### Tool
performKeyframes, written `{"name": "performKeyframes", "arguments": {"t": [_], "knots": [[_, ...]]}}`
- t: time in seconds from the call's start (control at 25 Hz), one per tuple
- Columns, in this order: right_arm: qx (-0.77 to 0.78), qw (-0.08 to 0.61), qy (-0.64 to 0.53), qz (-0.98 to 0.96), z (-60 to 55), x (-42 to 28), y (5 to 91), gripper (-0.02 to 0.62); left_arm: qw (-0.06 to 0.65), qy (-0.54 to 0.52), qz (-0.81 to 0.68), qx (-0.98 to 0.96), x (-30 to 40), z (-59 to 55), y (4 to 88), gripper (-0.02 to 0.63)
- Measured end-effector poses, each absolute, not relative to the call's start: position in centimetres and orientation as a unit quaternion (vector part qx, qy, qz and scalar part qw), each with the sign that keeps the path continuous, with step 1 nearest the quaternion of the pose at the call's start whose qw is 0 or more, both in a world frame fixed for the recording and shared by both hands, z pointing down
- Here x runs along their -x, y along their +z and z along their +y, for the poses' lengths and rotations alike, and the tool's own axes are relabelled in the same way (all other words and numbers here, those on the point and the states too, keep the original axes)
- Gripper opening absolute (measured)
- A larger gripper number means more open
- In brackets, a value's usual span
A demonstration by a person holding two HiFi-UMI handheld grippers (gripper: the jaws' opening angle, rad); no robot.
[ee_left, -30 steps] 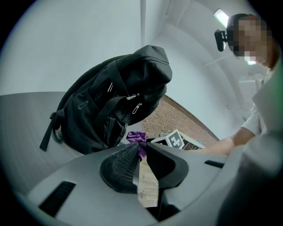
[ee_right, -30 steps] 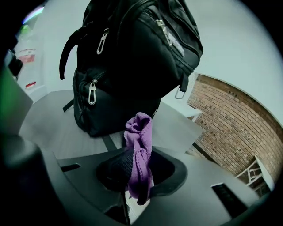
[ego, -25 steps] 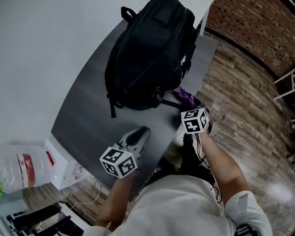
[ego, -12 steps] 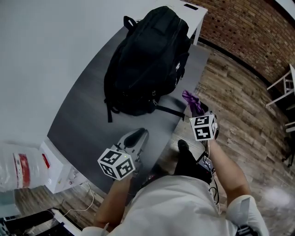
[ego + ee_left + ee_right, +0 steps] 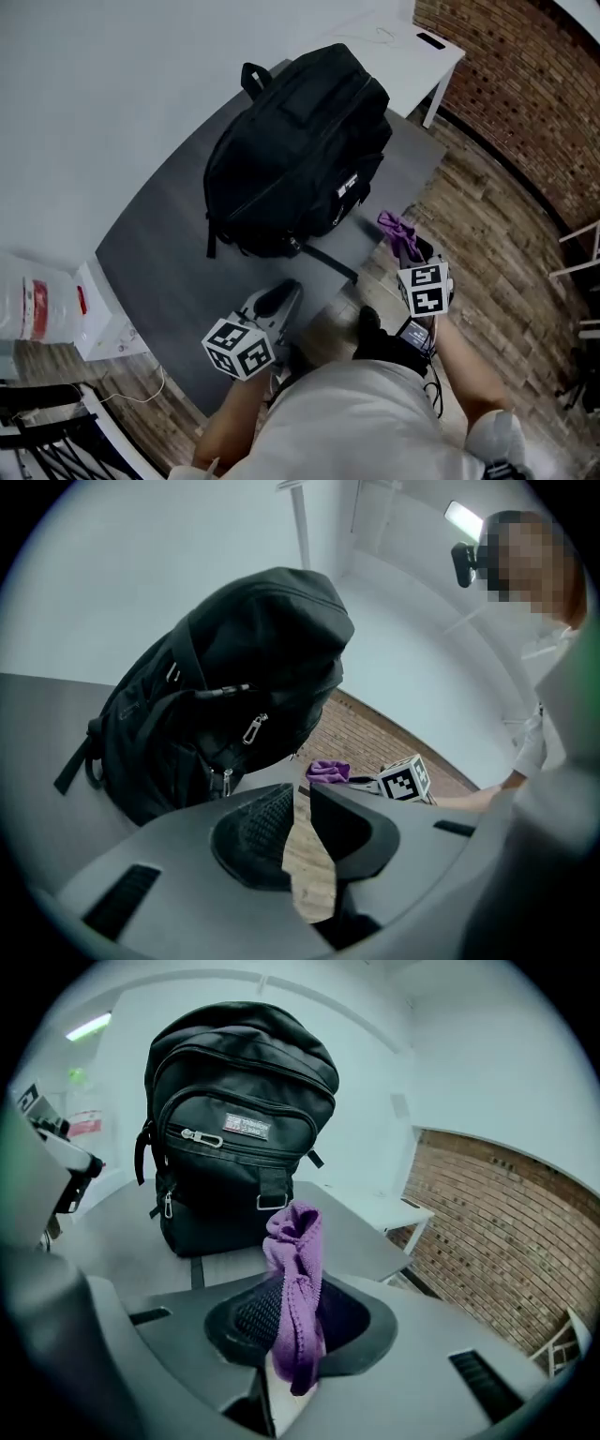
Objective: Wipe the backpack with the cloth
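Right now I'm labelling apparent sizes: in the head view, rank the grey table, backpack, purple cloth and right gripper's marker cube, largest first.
1. grey table
2. backpack
3. purple cloth and right gripper's marker cube: they look about alike, and the cube sits nearer the camera, so I won't rank them.

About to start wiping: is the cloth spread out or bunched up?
Bunched: the purple cloth stands as a narrow crumpled wad pinched in the right gripper.

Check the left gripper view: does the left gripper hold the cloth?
No: the left gripper has nothing between its slightly parted jaws, while the purple cloth is pinched in the right gripper.
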State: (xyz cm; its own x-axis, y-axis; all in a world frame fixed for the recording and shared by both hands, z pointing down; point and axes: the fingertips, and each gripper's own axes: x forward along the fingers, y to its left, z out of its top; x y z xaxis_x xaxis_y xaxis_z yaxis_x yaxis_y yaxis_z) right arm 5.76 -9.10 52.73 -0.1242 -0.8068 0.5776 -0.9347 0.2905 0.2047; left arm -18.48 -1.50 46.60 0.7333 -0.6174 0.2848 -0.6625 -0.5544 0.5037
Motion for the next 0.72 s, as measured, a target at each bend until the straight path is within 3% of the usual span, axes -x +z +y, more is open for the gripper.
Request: {"name": "performKeyframes", "arguments": {"t": [0.32,0.72], "knots": [[-0.476,0.290,0.107,-0.824,-11.2,-8.8,51.5,0.078,0.317,0.003,-0.463,-0.828,11.8,-0.7,46.6,0.057],[-0.372,0.268,0.098,-0.884,-10.6,-5.8,50.9,0.078,0.303,-0.021,-0.561,-0.770,12.1,2.8,46.2,0.057]]}}
